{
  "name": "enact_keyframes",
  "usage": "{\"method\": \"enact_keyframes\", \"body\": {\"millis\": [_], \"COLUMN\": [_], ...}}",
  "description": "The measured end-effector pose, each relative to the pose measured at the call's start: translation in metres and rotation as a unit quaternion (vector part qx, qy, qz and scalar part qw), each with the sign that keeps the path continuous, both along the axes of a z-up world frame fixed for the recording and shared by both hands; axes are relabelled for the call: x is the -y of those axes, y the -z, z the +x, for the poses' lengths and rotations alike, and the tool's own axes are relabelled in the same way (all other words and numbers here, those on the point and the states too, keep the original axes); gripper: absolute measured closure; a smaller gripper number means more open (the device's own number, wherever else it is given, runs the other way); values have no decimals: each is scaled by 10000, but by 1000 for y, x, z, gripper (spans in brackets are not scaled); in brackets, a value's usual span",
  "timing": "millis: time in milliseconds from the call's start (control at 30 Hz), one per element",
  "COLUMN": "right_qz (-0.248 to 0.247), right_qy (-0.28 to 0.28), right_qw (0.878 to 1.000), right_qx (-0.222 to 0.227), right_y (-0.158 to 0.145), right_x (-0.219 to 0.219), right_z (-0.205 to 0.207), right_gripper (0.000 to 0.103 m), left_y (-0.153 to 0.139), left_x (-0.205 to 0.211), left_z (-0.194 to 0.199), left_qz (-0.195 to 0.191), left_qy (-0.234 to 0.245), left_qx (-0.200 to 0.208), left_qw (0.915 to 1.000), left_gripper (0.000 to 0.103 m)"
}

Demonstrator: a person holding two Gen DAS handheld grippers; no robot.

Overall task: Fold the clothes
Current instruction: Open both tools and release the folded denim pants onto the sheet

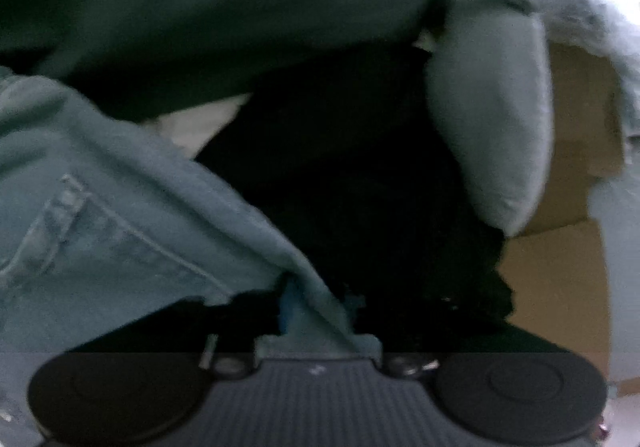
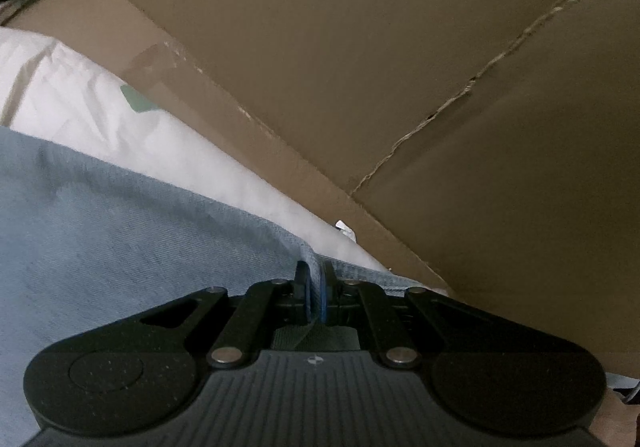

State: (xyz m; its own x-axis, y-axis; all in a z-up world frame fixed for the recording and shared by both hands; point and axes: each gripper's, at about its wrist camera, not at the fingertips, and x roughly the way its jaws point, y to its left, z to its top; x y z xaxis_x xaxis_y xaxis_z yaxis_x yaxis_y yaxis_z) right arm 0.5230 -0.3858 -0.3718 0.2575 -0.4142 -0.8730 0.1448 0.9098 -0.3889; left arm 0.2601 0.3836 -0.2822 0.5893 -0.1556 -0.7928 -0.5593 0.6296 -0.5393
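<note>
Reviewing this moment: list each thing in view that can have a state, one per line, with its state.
Right hand-held gripper: shut on a fold of the light blue jeans.
Left hand-held gripper: jaws partly open, denim edge between them; grip unclear in the blur.
Light blue jeans: bunched, not yet folded flat.
Dark green garment: crumpled, unfolded.
Cardboard box: open, torn along a corner seam.
White fabric: wrinkled, lying against the box.

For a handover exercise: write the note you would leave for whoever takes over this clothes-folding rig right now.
Right gripper: shut on a fold of the jeans, beside the box.
Left gripper: denim between its jaws; too dark to tell the grip.
Done: jeans picked up at one edge.
Left: they lie rumpled over a dark garment; lay flat and fold.
</note>
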Motion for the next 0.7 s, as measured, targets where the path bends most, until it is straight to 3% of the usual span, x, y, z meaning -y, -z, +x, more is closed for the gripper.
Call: {"method": "enact_keyframes", "body": {"millis": [33,67,133,233,367,500,567,700], "right_qz": [-61,-124,-166,-86,-145,118,156,696], "right_qy": [16,33,123,101,37,81,118,472], "right_qw": [10000,9999,9998,9999,9999,9992,9984,9940], "right_qx": [-29,-57,-12,49,76,373,536,693], "right_y": [0,-1,-7,-21,-49,-90,-106,-116], "right_x": [-1,-1,0,-2,-8,-12,-15,-7], "right_z": [2,3,3,-3,-21,-46,-55,-67], "right_gripper": [96,85,78,76,57,47,37,37], "left_y": [-2,-3,-3,-7,-15,-27,-32,-37], "left_x": [2,4,8,12,24,42,52,78], "left_z": [-1,-1,0,-1,-3,-9,-10,-11], "left_qz": [15,15,7,-20,-46,-52,30,225], "left_qy": [31,74,163,215,559,982,1247,1707], "left_qx": [51,85,107,179,302,419,439,388], "left_qw": [10000,9999,9998,9996,9980,9943,9912,9843], "left_gripper": [64,64,63,63,62,49,49,47]}}
